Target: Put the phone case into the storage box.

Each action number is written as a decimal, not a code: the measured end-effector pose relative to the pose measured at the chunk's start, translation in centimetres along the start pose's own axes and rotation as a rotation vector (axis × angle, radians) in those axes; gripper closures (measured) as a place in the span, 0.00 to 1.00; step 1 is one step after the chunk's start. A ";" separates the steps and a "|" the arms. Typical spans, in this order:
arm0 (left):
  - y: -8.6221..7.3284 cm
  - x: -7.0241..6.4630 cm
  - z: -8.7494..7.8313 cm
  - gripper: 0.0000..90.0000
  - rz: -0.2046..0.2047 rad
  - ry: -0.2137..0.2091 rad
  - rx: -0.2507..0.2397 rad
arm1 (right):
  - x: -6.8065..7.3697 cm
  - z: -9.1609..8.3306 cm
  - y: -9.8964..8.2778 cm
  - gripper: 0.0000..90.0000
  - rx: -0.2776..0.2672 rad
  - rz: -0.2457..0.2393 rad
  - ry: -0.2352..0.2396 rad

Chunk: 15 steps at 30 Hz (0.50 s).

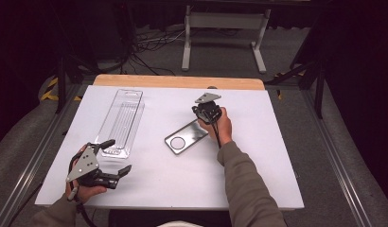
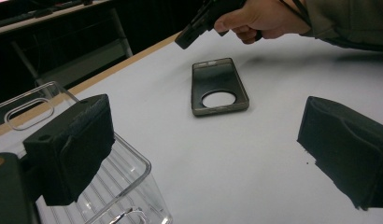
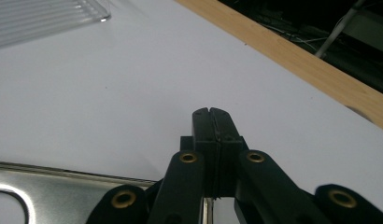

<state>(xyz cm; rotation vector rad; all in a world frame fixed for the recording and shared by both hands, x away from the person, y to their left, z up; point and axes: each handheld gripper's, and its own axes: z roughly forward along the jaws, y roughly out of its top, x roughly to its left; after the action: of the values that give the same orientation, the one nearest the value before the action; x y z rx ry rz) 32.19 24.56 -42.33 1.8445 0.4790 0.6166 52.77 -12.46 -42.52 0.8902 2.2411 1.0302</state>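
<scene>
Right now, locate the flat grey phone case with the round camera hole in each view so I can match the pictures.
High view: grey phone case lies at table centre, just below the right gripper.
Left gripper view: upper middle, between the open jaws.
Right gripper view: bottom left corner, beside the shut jaws.
Shared landmark: the clear plastic tray.
</scene>
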 end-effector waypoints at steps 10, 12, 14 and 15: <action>-0.2 -0.1 0.1 0.05 -0.007 -0.005 -0.003 | 0.9 2.7 -0.7 1.00 0.107 -0.040 0.013; -0.2 -0.1 0.1 0.05 -0.007 -0.006 -0.003 | 0.9 2.7 -0.7 1.00 0.109 -0.043 0.013; -0.2 -0.1 0.1 0.05 -0.007 -0.006 0.002 | 0.6 2.7 -0.8 1.00 0.121 -0.035 0.019; -0.2 -0.1 0.1 0.05 -0.011 -0.003 -0.001 | 0.5 2.7 -0.9 1.00 0.124 -0.032 0.021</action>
<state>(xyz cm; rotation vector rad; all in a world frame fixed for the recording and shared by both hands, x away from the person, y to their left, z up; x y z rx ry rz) 32.13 24.50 -42.55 1.8407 0.4866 0.6067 53.96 -11.27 -44.91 0.8957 2.3506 0.8980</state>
